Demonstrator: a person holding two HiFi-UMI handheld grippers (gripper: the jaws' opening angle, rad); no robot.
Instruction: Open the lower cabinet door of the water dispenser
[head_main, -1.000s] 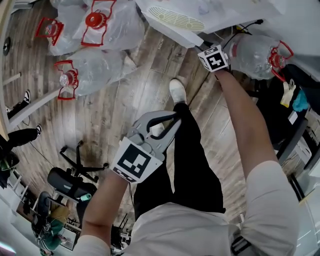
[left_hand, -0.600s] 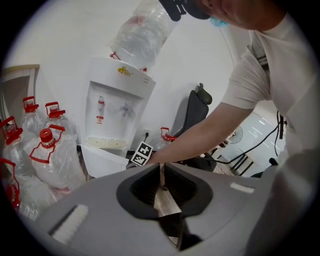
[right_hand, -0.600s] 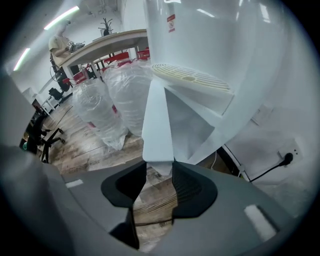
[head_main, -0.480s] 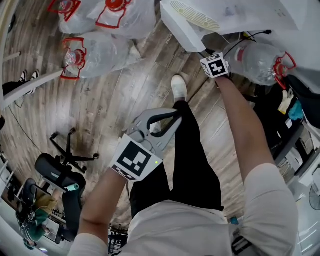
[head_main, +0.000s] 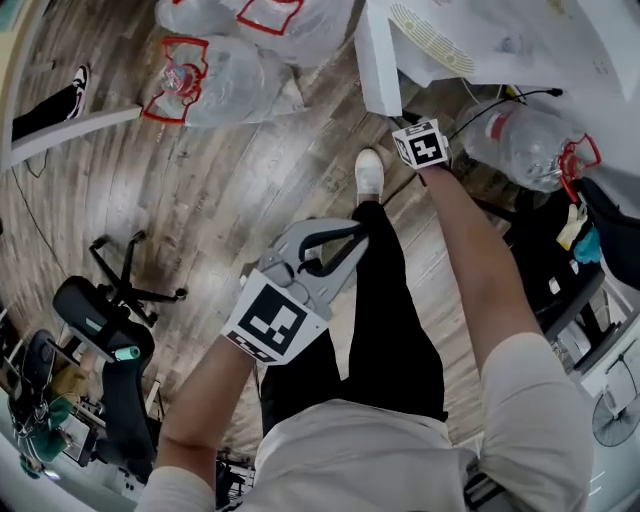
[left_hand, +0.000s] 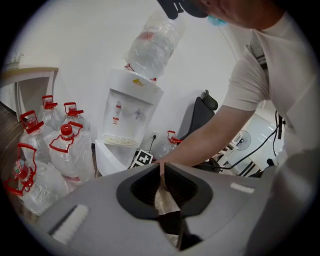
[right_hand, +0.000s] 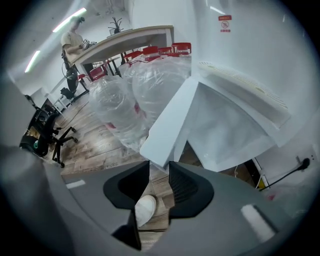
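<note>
Cabinet door (right_hand: 167, 120) of the water dispenser (left_hand: 131, 107): white, swung out from the lower compartment (right_hand: 227, 132), with the white hollow inside exposed. In the head view, door (head_main: 378, 60) standing edge-on, out from the dispenser's front. Lower corner of the door directly ahead of the right gripper (right_hand: 159, 167), at the mouth of the gap between its tips. Jaws apart, wooden floor (head_main: 250, 170) and a white shoe (right_hand: 145, 209) visible through the gap; contact with the corner not determinable. Marker cube (head_main: 420, 145) of this gripper just below the door's edge. Left gripper (head_main: 350, 238), also (left_hand: 161, 170), with jaws pressed together on nothing, held over a black trouser leg (head_main: 395, 320), well apart from the door. Clear water bottles (head_main: 215, 75) with red handles lying on the floor beside the dispenser, one more (head_main: 525, 145) at its other side. Inverted bottle (left_hand: 152, 42) on top. Office chair (head_main: 100, 320) off to the left.
</note>
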